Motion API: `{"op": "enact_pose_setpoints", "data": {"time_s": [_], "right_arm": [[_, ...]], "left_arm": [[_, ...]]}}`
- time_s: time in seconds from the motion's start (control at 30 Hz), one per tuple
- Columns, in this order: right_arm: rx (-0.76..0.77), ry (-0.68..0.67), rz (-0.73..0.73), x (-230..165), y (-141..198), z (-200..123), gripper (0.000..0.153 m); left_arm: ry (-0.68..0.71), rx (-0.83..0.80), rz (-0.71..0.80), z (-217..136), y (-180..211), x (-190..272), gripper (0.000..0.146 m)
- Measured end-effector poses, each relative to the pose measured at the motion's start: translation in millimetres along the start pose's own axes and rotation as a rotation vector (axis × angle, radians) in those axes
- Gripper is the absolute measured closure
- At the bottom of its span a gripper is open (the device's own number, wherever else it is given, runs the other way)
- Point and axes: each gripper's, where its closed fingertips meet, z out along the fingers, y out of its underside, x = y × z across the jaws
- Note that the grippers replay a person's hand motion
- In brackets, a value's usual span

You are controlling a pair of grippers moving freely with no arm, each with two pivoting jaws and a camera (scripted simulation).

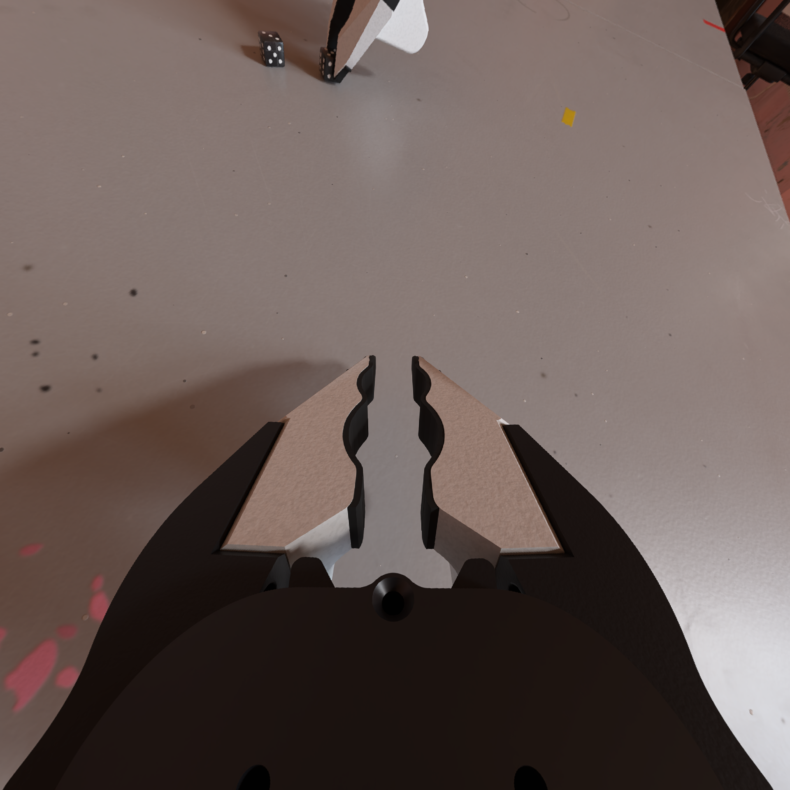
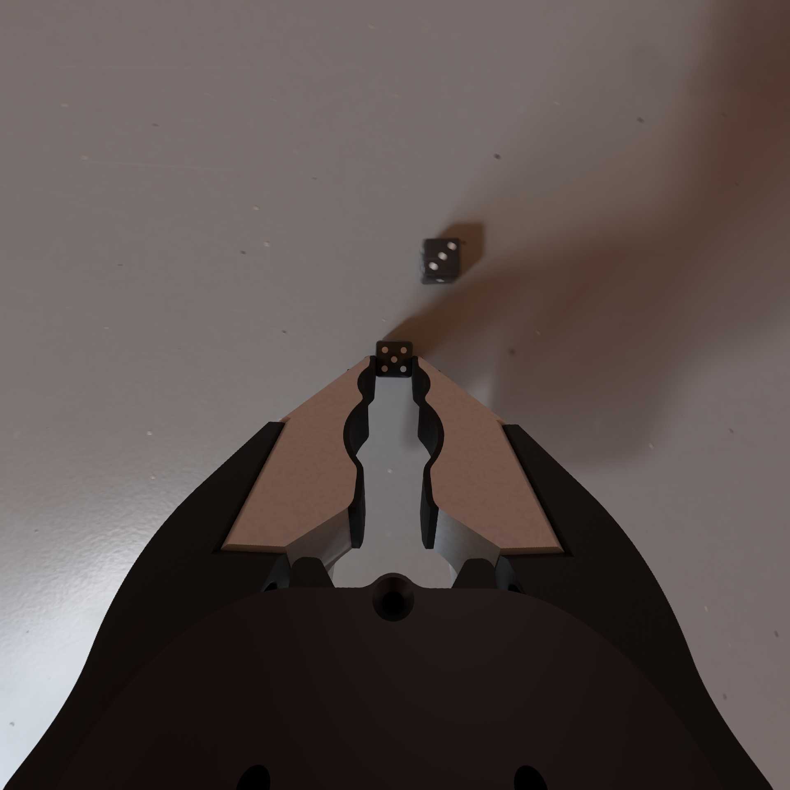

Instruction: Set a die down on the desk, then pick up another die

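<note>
right wrist view: the right hand-held gripper [image 2: 393, 363] points down at the grey counter [image 2: 171, 256], its two fingertips pinching a black die [image 2: 393, 359] between them, the five-pip face turned to the camera. whether that die touches the counter cannot be told from here. a second die [image 2: 441, 260], black with three pips up, lies free on the counter toward 1 o'clock of the held one, near but apart, slightly blurred. a broad shadow covers the counter from 1 to 3 o'clock.

left wrist view: the left hand-held gripper [image 1: 393, 363] hangs over bare counter [image 1: 470, 213], fingers parted by a narrow gap with nothing between them. far off at 12 o'clock the right hand-held gripper [image 1: 331, 70] comes down steeply, its tips at the counter with the held die [image 1: 327, 64] at the tip. the second die [image 1: 271, 49] sits just to the 9 o'clock side of it. a small yellow scrap [image 1: 568, 116] lies at 1 o'clock, black specks [image 1: 133, 293] at 9 o'clock and pink splotches [image 1: 38, 671] at 8 o'clock.
</note>
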Motion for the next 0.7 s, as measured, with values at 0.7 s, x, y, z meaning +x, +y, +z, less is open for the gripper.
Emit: {"op": "enact_pose_setpoints", "data": {"time_s": [0.7], "right_arm": [[-0.065, -0.417, -0.821, -147, -34, 16, 0.137]], "left_arm": [[0.013, 0.001, -0.013, 1, 0, -2, 0.13]]}}
